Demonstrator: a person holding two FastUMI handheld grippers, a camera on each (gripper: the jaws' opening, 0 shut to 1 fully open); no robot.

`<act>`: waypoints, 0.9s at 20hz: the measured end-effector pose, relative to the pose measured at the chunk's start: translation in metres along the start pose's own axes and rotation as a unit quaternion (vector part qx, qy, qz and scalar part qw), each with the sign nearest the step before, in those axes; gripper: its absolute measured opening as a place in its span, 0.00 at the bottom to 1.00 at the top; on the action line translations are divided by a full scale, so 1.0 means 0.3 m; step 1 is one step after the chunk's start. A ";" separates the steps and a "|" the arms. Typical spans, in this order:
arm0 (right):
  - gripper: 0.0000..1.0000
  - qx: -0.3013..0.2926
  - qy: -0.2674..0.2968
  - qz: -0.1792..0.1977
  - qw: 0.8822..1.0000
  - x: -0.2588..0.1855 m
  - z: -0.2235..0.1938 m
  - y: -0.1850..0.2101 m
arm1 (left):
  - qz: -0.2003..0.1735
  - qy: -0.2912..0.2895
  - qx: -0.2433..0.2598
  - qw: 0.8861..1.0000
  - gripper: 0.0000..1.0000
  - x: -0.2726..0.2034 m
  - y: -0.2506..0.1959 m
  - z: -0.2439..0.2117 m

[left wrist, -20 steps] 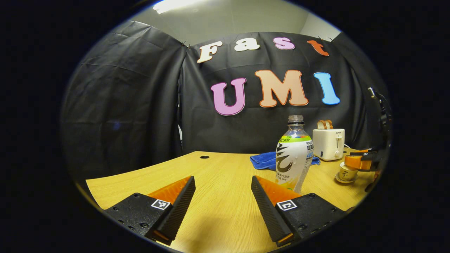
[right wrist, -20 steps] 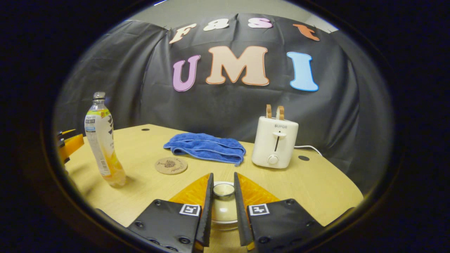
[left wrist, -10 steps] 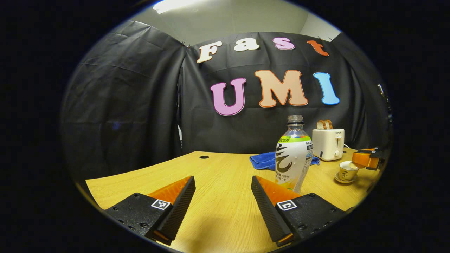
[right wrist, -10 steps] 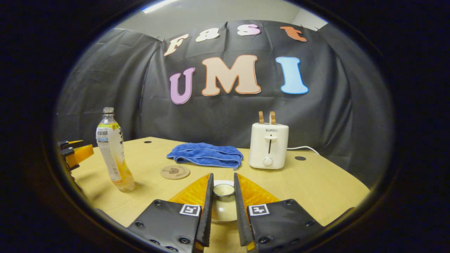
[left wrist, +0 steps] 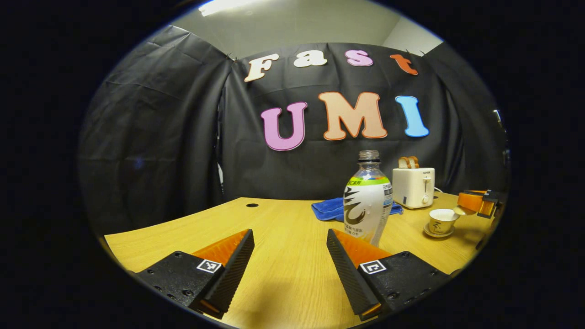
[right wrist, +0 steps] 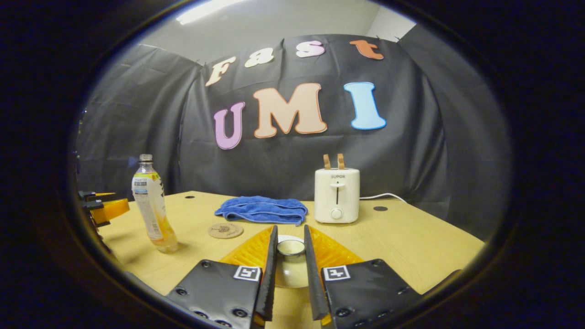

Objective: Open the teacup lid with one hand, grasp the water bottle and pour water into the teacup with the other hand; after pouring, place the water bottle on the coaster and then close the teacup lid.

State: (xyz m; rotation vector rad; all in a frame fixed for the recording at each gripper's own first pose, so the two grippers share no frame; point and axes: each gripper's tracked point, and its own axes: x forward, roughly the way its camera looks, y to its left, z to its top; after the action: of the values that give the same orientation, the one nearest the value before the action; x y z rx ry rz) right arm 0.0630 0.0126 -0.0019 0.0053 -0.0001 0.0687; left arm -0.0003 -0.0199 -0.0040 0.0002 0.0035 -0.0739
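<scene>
The left gripper is being held low over the worktop with its fingers spread wide and nothing between them; compared with the earlier frames it is being turned slightly, so the water bottle is now being seen closer to the line of the fingers, though it is standing upright and ungrasped just beyond the right fingertip. Further right, the teacup is being shown uncovered on its saucer. In the right gripper view, the coaster is lying bare between the bottle and the blue cloth. The lid is being pinched by its knob between the fingers of the right gripper and is being carried up and clear of the cup. The uncovering step is judged complete; the bottle grasp is judged next.
</scene>
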 end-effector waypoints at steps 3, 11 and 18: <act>0.36 -0.001 -0.002 -0.017 1.000 -0.027 0.003 -0.039 | -0.052 -0.001 -0.001 0.999 0.93 -0.002 -0.064 0.005; 0.36 -0.001 -0.001 -0.031 1.000 -0.045 0.003 -0.072 | -0.183 -0.002 -0.004 0.983 0.93 -0.007 -0.214 0.006; 0.36 -0.001 -0.001 -0.033 0.999 -0.048 0.004 -0.077 | -0.199 0.031 -0.001 0.979 0.93 0.062 -0.273 -0.031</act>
State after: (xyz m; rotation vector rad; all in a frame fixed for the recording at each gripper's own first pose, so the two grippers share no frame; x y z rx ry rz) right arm 0.0501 -0.0116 -0.0009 0.0036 -0.0014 0.0019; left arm 0.0122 -0.1028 -0.0134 -0.0003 0.0664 -0.4748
